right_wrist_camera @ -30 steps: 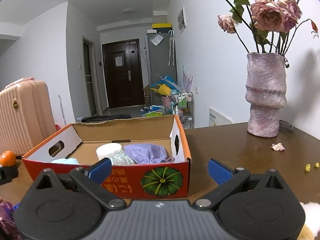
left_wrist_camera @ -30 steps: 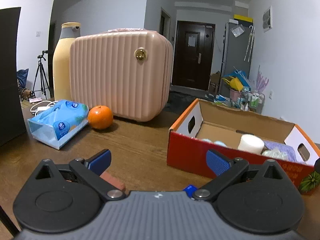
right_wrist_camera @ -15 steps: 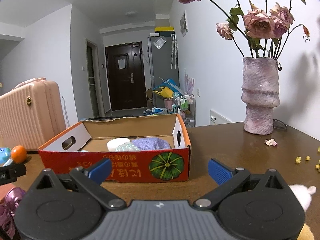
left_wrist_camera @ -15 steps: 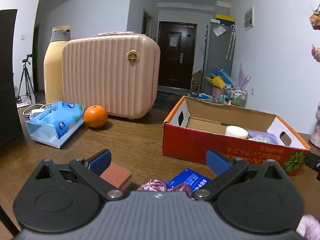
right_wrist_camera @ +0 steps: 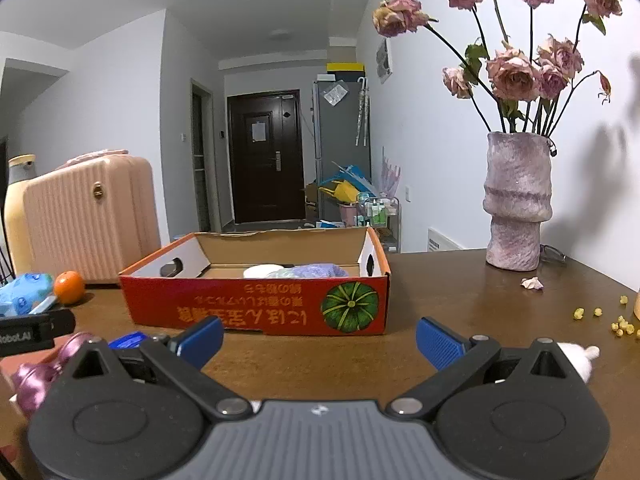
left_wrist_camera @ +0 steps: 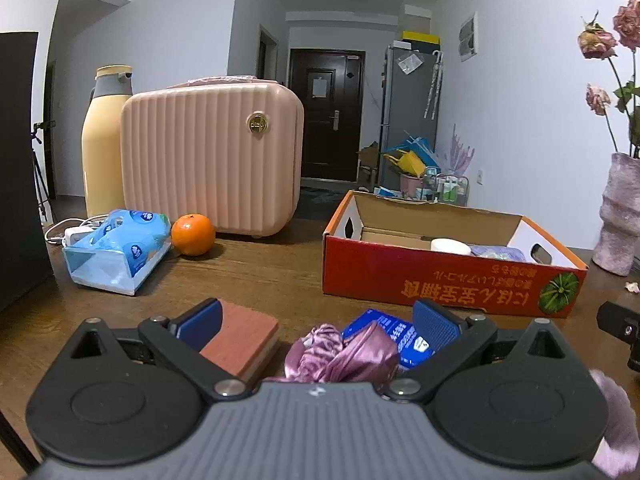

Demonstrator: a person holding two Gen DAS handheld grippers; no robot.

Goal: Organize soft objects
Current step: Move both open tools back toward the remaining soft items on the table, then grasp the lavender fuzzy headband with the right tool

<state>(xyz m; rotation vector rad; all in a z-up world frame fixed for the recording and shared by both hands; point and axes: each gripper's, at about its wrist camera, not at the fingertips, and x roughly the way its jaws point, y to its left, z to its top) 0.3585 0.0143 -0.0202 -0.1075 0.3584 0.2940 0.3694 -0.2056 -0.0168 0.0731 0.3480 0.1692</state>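
Observation:
A red cardboard box (left_wrist_camera: 448, 286) (right_wrist_camera: 256, 312) stands open on the brown table, holding a white roll (left_wrist_camera: 450, 246) and a lilac cloth (right_wrist_camera: 318, 270). My left gripper (left_wrist_camera: 316, 316) is open; a pink satin scrunchie (left_wrist_camera: 340, 354) lies between its fingers, with a blue packet (left_wrist_camera: 404, 338) behind it and a red-topped sponge block (left_wrist_camera: 240, 336) by the left finger. The scrunchie also shows in the right wrist view (right_wrist_camera: 38, 376). My right gripper (right_wrist_camera: 320, 338) is open and empty in front of the box. A white plush piece (right_wrist_camera: 580, 356) lies beside its right finger.
A pink suitcase (left_wrist_camera: 212, 156), a tan bottle (left_wrist_camera: 102, 140), a blue tissue pack (left_wrist_camera: 118, 250) and an orange (left_wrist_camera: 193, 234) stand at the left. A vase of dried roses (right_wrist_camera: 516, 204) stands at the right, with fallen petals (right_wrist_camera: 532, 283) and yellow crumbs (right_wrist_camera: 620, 322) nearby.
Both grippers have pulled back from the box and stayed open. The scrunchie, blue packet and sponge have come into the left wrist view between the fingers.

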